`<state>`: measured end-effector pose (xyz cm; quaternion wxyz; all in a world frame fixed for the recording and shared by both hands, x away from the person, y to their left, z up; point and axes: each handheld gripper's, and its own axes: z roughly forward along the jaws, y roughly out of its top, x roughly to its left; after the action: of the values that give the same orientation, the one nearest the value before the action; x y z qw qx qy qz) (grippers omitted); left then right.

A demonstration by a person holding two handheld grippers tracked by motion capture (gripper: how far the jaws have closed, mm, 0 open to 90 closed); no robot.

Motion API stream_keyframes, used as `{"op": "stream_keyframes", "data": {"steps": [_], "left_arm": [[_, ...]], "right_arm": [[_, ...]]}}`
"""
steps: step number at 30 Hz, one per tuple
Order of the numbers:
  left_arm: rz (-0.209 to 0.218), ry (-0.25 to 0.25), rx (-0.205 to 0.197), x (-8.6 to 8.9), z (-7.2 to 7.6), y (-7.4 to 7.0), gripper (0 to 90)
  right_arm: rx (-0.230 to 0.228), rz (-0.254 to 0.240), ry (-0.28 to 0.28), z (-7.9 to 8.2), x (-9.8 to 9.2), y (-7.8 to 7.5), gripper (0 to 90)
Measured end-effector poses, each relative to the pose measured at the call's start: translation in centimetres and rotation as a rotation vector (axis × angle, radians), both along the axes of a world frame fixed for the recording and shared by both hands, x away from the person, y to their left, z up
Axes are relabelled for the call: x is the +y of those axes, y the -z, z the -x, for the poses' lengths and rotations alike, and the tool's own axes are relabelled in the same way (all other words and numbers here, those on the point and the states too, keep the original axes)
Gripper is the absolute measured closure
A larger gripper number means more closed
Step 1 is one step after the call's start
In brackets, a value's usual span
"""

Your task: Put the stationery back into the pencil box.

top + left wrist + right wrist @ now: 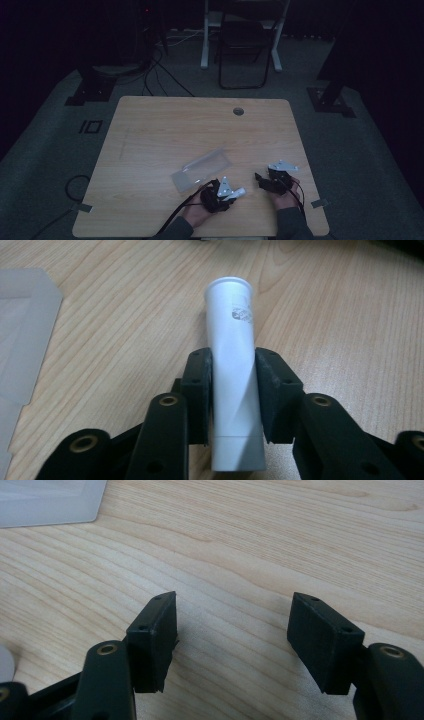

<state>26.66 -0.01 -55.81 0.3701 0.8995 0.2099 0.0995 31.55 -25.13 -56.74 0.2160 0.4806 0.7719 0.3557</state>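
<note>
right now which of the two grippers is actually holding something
The left gripper: its jaws are clamped on a white tube. The right gripper stands open, with bare wooden table between its jaws.

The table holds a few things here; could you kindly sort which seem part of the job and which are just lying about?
Likely in use:
- white tube, clamped in the left gripper
- right gripper, open over bare wood
- clear plastic bag, flat beside the grippers (a guess)

Just about:
- folding chair behind the table
- cables on the floor

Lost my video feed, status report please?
Left claw shut on white tube. Right claw open, empty. Clear plastic box beside left claw, nothing blocking.
</note>
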Motion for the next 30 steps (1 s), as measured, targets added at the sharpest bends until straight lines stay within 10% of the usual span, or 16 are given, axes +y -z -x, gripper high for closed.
{"op": "stream_keyframes", "data": {"steps": [30], "left_arm": [[0.013, -0.005, -0.040, 0.14, 0.34, -0.51, 70.2]], "right_arm": [[0.000, 0.000, -0.001, 0.00, 0.00, 0.00, 36.4]]}}
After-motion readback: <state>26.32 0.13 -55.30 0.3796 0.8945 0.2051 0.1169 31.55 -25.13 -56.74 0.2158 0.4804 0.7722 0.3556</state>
